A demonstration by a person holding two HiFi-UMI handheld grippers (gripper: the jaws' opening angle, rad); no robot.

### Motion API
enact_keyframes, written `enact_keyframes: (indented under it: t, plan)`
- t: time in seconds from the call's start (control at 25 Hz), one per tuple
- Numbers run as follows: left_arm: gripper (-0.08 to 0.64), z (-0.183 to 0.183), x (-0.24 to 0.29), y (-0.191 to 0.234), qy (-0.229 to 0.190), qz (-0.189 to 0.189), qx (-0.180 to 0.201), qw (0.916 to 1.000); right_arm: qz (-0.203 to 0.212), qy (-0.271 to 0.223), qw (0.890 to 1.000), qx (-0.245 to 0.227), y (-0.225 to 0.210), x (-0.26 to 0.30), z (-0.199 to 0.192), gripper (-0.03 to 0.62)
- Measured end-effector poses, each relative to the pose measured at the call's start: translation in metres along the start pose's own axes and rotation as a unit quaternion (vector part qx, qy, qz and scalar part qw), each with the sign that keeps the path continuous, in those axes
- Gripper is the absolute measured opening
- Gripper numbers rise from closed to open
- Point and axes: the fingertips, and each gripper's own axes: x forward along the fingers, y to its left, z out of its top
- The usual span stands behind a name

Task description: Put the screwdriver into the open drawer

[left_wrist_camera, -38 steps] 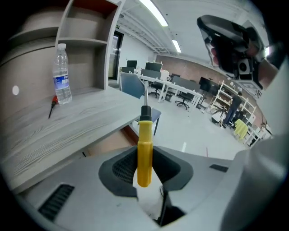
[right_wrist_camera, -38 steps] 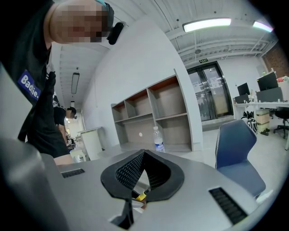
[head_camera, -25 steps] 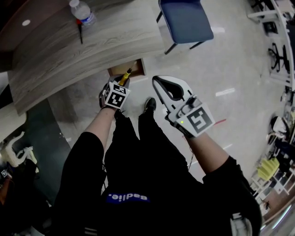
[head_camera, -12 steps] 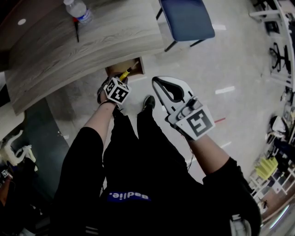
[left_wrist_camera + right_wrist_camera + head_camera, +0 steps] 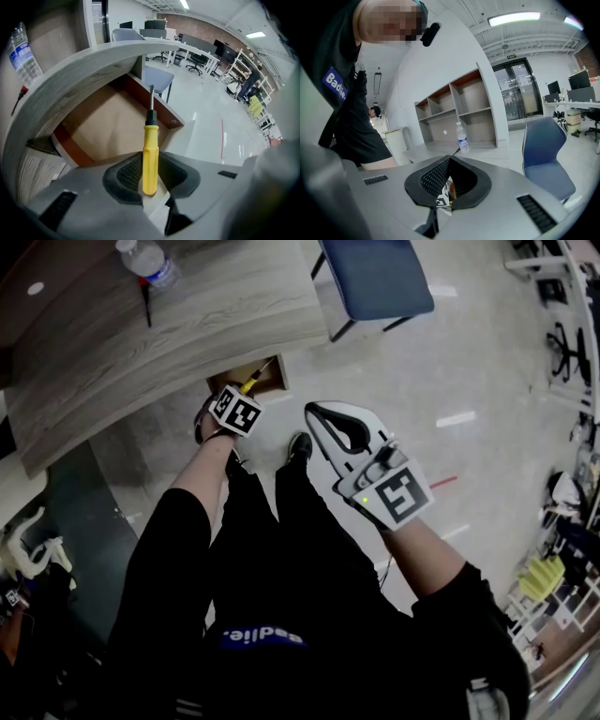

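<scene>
A screwdriver (image 5: pixel 150 140) with a yellow handle and a thin metal shaft is clamped between the pads of my left gripper (image 5: pixel 151 172), which is shut on the handle. The shaft points steeply down over the open drawer (image 5: pixel 105 129), a brown wooden box under the grey desk (image 5: pixel 79 70). From the head view the left gripper (image 5: pixel 242 396) hangs at the drawer (image 5: pixel 265 382), with the screwdriver (image 5: pixel 248 384) sticking out over it. My right gripper (image 5: pixel 322 416) stays level over the floor, right of the drawer, its jaws together and nothing in them; in its own view the right gripper (image 5: pixel 449 160) shows the same.
A water bottle (image 5: pixel 147 262) and a dark pen (image 5: pixel 145 307) lie on the desk top. A blue chair (image 5: pixel 375 277) stands right of the desk on the pale floor. The person's legs and shoe (image 5: pixel 300 448) are just below the drawer. Shelving (image 5: pixel 459 112) stands behind the desk.
My left gripper has sunk toward the drawer and tipped more steeply down, bringing the screwdriver over the drawer's opening. The right gripper has kept still.
</scene>
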Motion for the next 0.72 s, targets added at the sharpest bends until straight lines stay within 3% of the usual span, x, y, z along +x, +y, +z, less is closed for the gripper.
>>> enact_keyframes:
  t: [0.72]
  plan:
    - [0.092, -0.006, 0.035, 0.009, 0.069, 0.003, -0.07, 0.9951, -0.012, 0.015, 1.0, 0.011, -0.018, -0.026, -0.012, 0.026]
